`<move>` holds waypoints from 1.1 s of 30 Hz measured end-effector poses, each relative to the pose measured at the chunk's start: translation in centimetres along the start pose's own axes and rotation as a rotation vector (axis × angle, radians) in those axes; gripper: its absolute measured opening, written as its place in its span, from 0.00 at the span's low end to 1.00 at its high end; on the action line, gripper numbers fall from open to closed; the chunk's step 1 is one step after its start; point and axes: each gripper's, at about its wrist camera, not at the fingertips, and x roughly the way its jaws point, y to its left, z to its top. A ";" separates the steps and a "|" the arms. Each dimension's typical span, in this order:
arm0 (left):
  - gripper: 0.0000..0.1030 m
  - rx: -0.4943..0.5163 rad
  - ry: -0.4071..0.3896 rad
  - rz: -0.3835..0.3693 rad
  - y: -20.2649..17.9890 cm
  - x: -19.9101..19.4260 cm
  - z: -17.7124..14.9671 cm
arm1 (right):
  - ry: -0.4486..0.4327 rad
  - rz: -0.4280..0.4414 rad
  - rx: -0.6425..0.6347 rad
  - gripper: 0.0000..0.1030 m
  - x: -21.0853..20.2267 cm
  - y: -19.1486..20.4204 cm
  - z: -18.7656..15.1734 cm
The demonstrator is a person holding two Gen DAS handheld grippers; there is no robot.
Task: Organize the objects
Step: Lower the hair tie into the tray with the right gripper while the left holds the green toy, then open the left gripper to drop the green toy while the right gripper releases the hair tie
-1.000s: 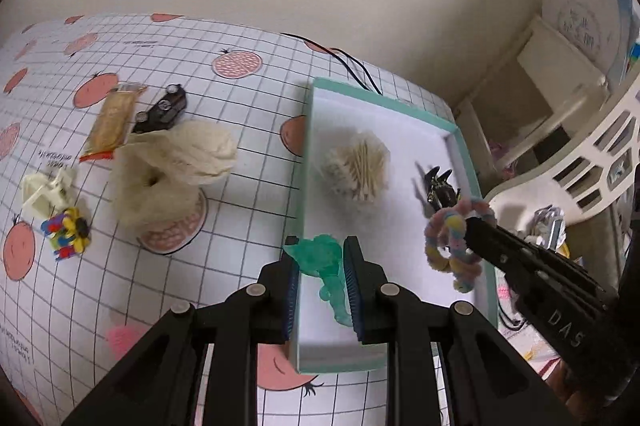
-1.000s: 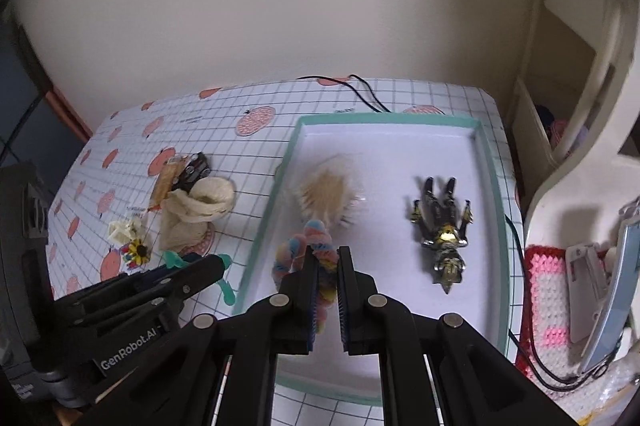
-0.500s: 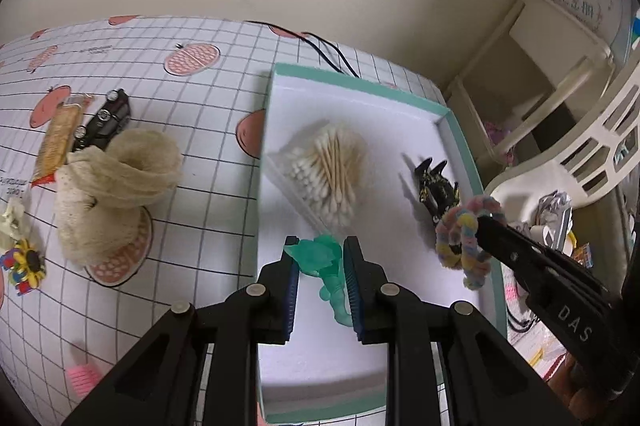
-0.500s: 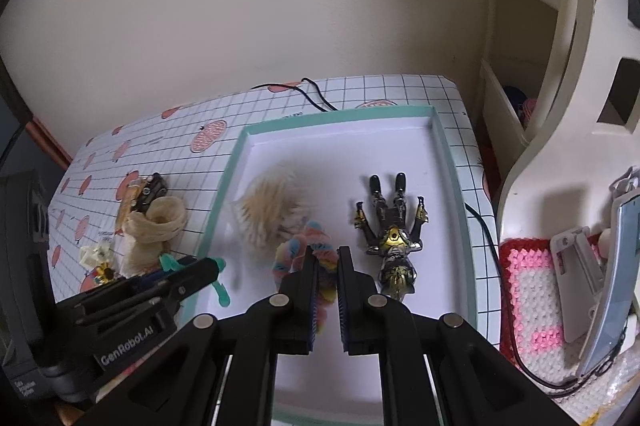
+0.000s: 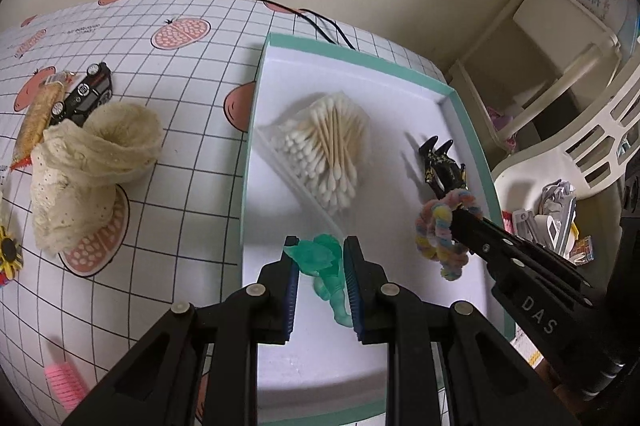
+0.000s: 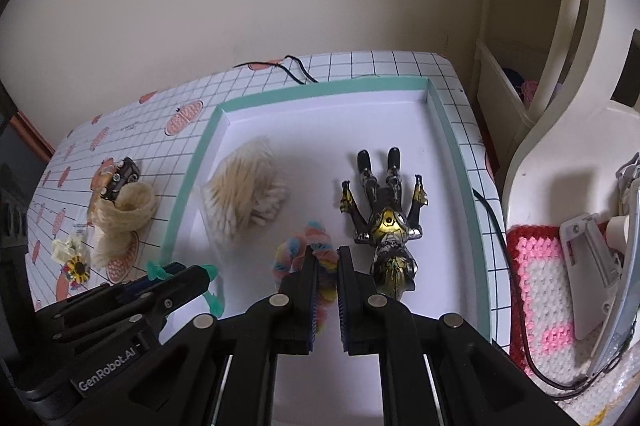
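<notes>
Both loads are over the teal-rimmed tray (image 5: 456,98), so the drop is straight down. Left gripper (image 5: 320,282) fingers closed on green toy figure (image 5: 326,266), its long axis trailing back toward the wrist, over the tray's near-left part. Right gripper (image 6: 328,290) fingers pinch pastel fuzzy scrunchie (image 6: 308,246), between cotton swab bag (image 6: 244,194) and black-gold action figure (image 6: 384,218). Neither load touches the floor yet, I judge.

Translucent green plastic figure (image 5: 326,266); fuzzy chenille ring (image 5: 440,234); glossy metallic-looking figure (image 6: 386,222); matt tray (image 5: 360,46).
</notes>
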 end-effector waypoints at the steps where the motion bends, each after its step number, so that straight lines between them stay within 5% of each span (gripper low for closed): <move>1: 0.22 0.003 0.000 -0.001 0.0 0.0 0.0 | 0.005 0.000 0.001 0.09 0.1 0.0 -0.1; 19: 0.24 -0.016 0.013 -0.007 0.3 0.3 0.3 | 0.038 -0.011 0.004 0.09 1.0 -0.2 -0.6; 25: 0.32 -0.025 0.009 -0.019 0.2 -0.1 0.5 | 0.033 -0.012 0.005 0.23 0.6 -0.2 -0.6; 33: 0.32 -0.028 -0.012 -0.033 -0.1 -1.1 0.9 | 0.001 -0.004 0.001 0.24 -0.8 0.1 -0.1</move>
